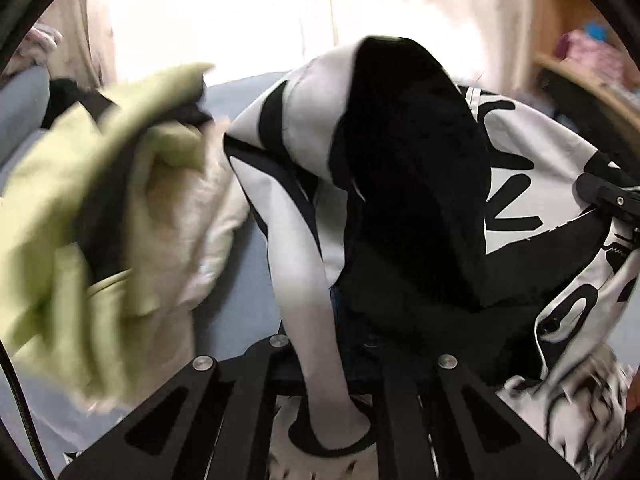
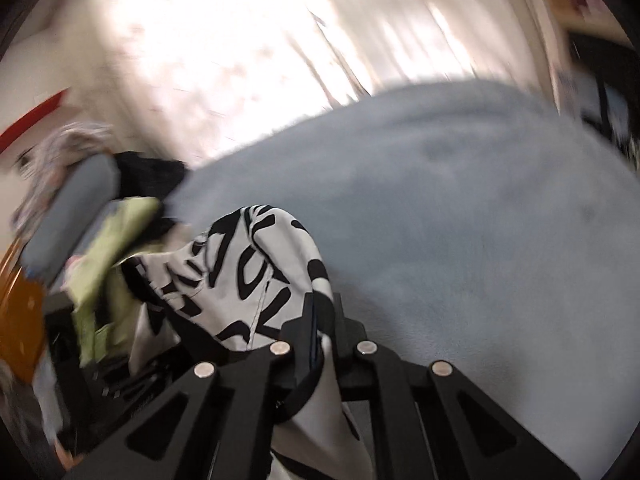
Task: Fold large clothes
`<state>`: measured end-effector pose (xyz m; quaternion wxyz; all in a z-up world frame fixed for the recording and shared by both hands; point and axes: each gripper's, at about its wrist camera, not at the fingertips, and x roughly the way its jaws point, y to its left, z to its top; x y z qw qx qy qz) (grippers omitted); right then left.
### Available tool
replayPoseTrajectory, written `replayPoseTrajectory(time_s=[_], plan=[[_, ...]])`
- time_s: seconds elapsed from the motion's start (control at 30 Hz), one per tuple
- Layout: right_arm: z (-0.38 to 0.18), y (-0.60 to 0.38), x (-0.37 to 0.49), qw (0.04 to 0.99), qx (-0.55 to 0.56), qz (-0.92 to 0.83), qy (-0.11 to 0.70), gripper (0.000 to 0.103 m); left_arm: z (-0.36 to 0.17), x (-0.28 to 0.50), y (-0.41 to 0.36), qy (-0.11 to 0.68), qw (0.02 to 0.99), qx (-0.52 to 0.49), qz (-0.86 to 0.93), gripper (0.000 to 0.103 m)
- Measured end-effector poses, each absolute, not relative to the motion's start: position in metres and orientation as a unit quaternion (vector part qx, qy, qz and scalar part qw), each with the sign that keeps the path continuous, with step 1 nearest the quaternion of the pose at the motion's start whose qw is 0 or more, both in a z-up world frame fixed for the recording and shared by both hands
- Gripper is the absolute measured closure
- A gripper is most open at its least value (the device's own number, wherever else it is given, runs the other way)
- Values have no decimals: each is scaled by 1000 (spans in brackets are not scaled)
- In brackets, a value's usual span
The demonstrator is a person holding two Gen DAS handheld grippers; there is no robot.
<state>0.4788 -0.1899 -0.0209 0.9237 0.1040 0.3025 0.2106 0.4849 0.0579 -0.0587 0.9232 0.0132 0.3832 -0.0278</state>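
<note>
The black-and-white printed garment (image 1: 400, 200) hangs bunched between the two grippers above a pale blue-grey bed surface (image 2: 460, 220). Its cloth is soft and thin, white with bold black shapes, and one broad fold shows plain black. In the left wrist view it drapes over the left gripper (image 1: 340, 344), whose jaws are closed on a white fold, though the fingertips themselves are buried under the fabric. In the right wrist view the right gripper (image 2: 324, 320) is clamped tight on another edge of the same garment, the cloth pinched between the black fingers and trailing down under the camera. Just left of the garment lies a heap of light green cloth (image 1: 80, 220) with a cream piece (image 1: 208, 208) beside it, both smeared by blur. The bright curtain (image 2: 240, 40) behind is washed out, and a wooden shelf (image 1: 580, 72) at the right edge is cut off.
</note>
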Motion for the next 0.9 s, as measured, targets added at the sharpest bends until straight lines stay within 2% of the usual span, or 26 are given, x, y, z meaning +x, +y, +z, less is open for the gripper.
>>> replayPoseTrajectory(time_s=[0.1, 0.2, 0.23, 0.37, 0.43, 0.53, 0.67, 0.7, 0.73, 0.77, 0.8, 0.83, 0.9], plan=[[-1, -196, 405, 937, 68, 247, 239, 98, -47, 423, 74, 338, 939, -2, -68, 97], [-8, -204, 337, 942, 24, 254, 217, 98, -54, 372, 90, 326, 941, -2, -86, 92], [-16, -206, 312, 945, 0, 245, 217, 98, -61, 357, 95, 334, 938, 3, -89, 87], [-58, -222, 265, 937, -38, 205, 281, 95, -97, 306, 122, 404, 910, 6, -94, 80], [-76, -232, 251, 927, -26, 184, 326, 83, -107, 288, 132, 426, 900, 12, -88, 78], [-94, -243, 231, 911, -7, 166, 376, 83, -113, 265, 142, 449, 891, 22, -69, 77], [-92, -248, 215, 896, 58, 178, 402, 83, -116, 238, 153, 485, 872, 28, -59, 77], [-92, -248, 210, 890, 79, 186, 408, 79, -114, 231, 158, 493, 868, 16, -63, 77], [-90, -245, 208, 884, 97, 194, 414, 66, -111, 221, 164, 499, 864, 1, -67, 77], [-89, -243, 205, 875, 122, 201, 423, 58, -108, 215, 168, 503, 861, -15, -74, 77], [-92, -241, 195, 868, 139, 208, 429, 44, -106, 209, 173, 508, 857, -35, -86, 76], [-93, -237, 188, 861, 157, 214, 434, 38, -104, 202, 177, 515, 848, -69, -109, 75], [-97, -229, 186, 839, 206, 233, 446, 37, -97, 199, 170, 517, 838, -107, -137, 72]])
